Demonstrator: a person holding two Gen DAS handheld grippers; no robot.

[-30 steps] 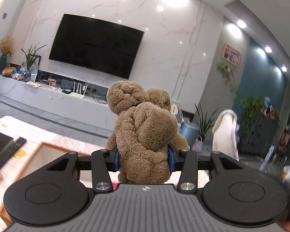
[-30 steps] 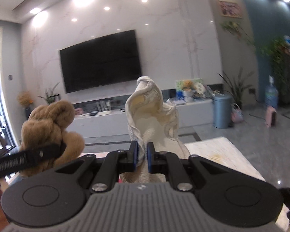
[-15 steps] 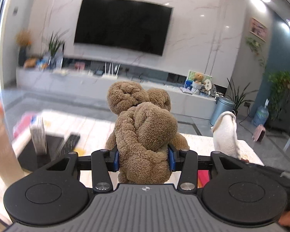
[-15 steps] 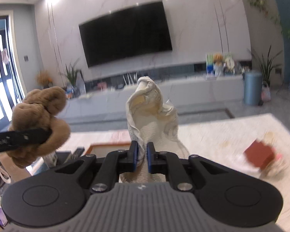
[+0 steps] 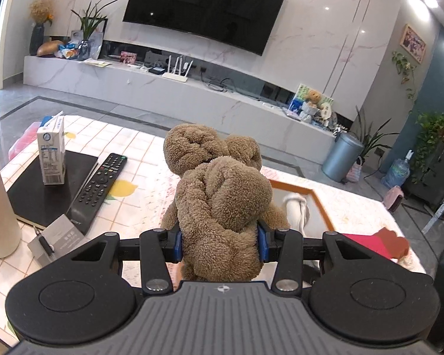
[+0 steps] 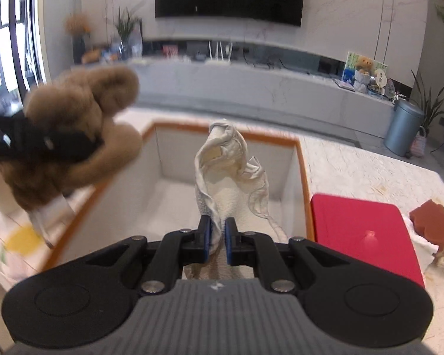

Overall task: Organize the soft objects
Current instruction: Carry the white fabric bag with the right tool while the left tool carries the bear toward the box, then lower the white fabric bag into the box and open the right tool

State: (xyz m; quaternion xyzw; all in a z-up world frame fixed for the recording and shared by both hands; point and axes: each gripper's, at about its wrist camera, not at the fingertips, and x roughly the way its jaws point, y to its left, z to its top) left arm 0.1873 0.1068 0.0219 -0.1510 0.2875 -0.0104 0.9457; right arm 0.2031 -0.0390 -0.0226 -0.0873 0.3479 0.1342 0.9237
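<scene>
1. Living room: wall-mounted television [image 5: 205, 9] above long marble console [image 5: 162, 88].
2. Table with patterned cloth [image 5: 151, 177], carrying white bin with orange rim [image 6: 303, 177], red pad [image 6: 361, 230], remote control [image 5: 99, 189], milk carton [image 5: 51, 151].
3. Left gripper [image 5: 219, 245] clamped on brown plush bear [image 5: 222, 201], held above table beside bin.
4. Right gripper [image 6: 217, 242] pinched on cream cloth [image 6: 231, 171], held over bin interior.

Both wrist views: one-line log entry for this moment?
left gripper: shut on brown plush | right gripper: shut on cream cloth | both above bin
</scene>
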